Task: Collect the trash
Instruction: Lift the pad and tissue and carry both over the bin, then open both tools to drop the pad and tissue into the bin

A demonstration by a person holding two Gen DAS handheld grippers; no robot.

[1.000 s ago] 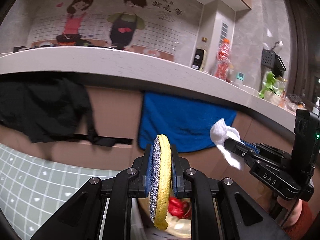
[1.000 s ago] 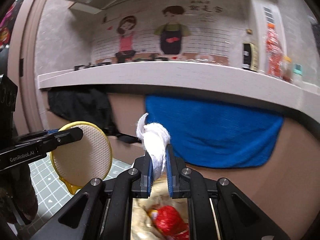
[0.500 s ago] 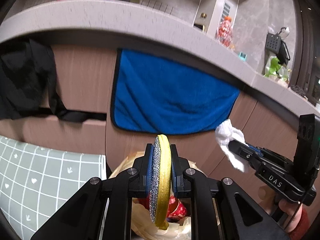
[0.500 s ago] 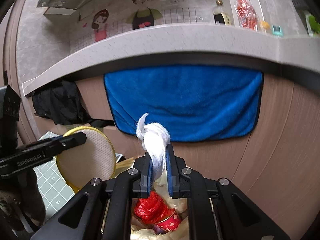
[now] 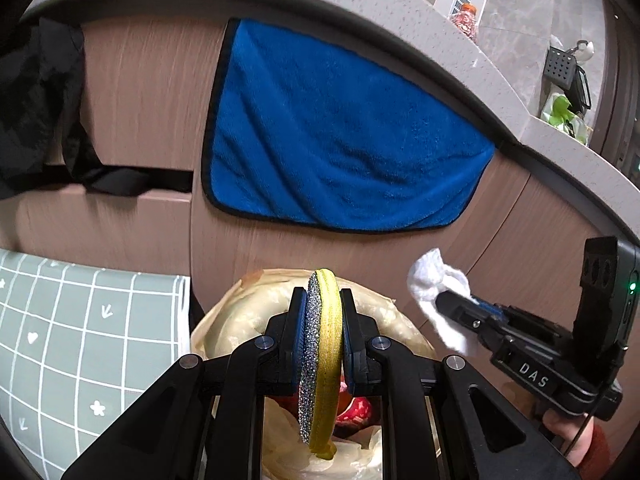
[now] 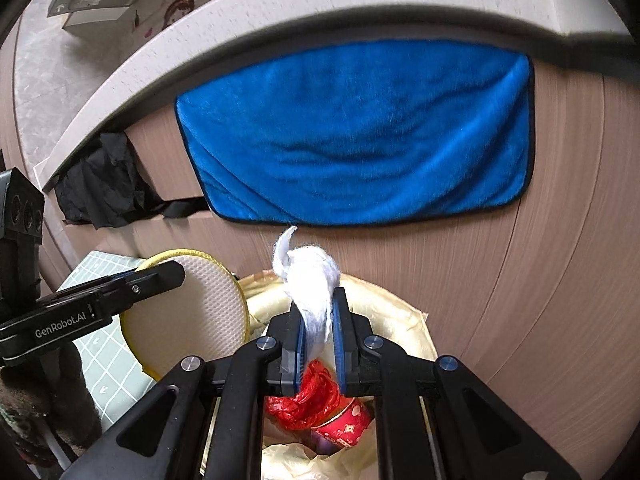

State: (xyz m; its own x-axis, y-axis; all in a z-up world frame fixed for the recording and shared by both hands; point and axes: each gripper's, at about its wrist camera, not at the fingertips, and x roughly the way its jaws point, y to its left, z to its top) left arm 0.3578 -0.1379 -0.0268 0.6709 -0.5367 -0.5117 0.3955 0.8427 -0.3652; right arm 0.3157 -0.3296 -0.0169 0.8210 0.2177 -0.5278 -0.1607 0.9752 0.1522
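Both grippers hover above the lined trash bin at 6 o'clock, positioned for dropping. Left gripper jaws clamp the round scrubber; right gripper jaws pinch the white tissue.

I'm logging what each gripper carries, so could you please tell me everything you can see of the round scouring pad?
The scouring pad is a flat disc with a yellow rim, a glittery silver face on one side and a pale honeycomb-textured face on the other. It stands on edge, clamped between the shut jaws of the left gripper; only the pads touch it. It hangs above the open trash bag, with the mat to its left.
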